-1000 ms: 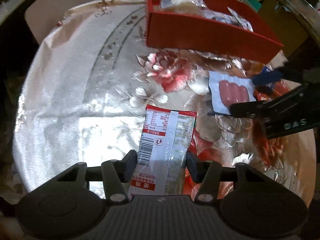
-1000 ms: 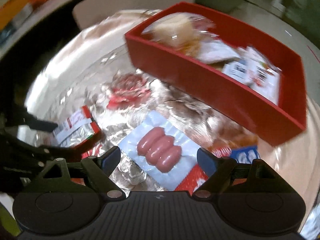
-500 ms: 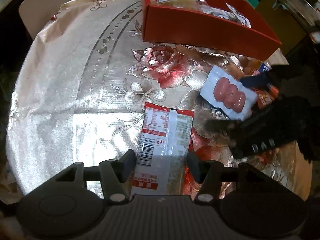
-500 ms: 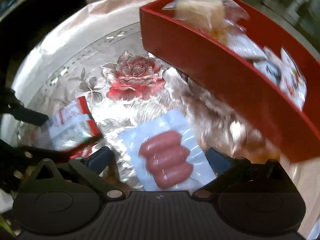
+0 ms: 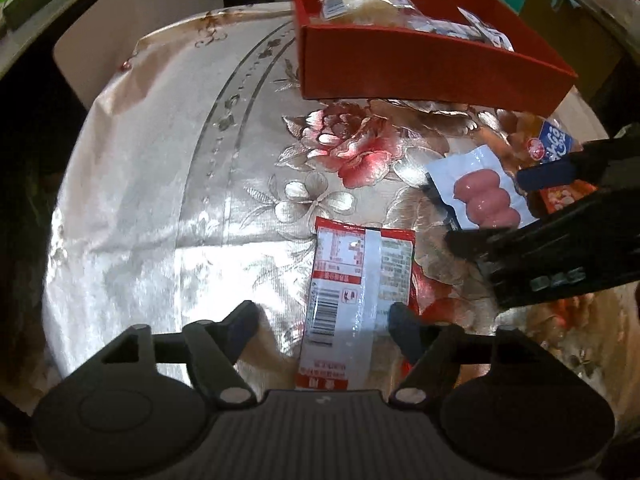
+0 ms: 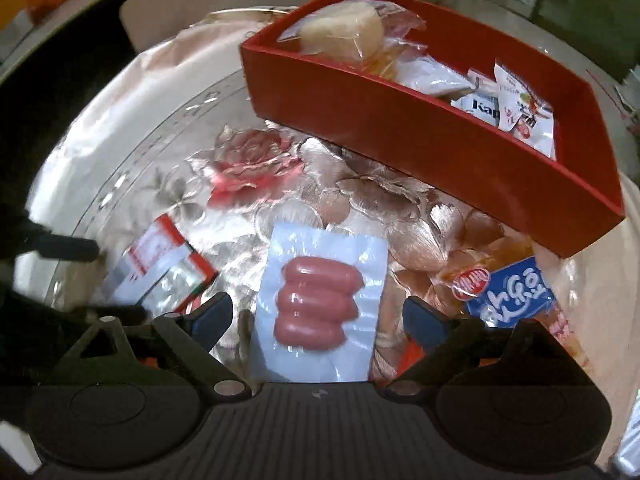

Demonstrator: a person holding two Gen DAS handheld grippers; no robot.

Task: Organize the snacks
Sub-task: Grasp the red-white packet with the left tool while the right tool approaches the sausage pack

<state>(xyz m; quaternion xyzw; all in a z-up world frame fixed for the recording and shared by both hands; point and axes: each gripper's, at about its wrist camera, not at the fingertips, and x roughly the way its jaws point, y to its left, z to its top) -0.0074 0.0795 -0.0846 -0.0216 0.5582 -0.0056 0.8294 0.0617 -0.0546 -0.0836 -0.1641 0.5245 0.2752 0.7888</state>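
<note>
Snacks partly sorted: several packets lie in the red box (image 6: 460, 152), while the red-and-white packet (image 5: 356, 284) between the opening left tongs (image 5: 320, 320) and the sausage pack (image 6: 320, 300) between the wide, closing right tongs (image 6: 320, 312) lie ungripped on the desk (image 5: 160, 200).

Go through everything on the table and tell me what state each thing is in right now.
Left tongs: opening, red and white packet between them, not pressed.
Right tongs: closing, sausage pack between them, not yet gripped.
Red and white packet: flat on tablecloth, sealed.
Sausage pack: flat on tablecloth, sealed.
Blue snack bag: lying on tablecloth outside the box.
Red box: open-topped, partly filled with snacks.
</note>
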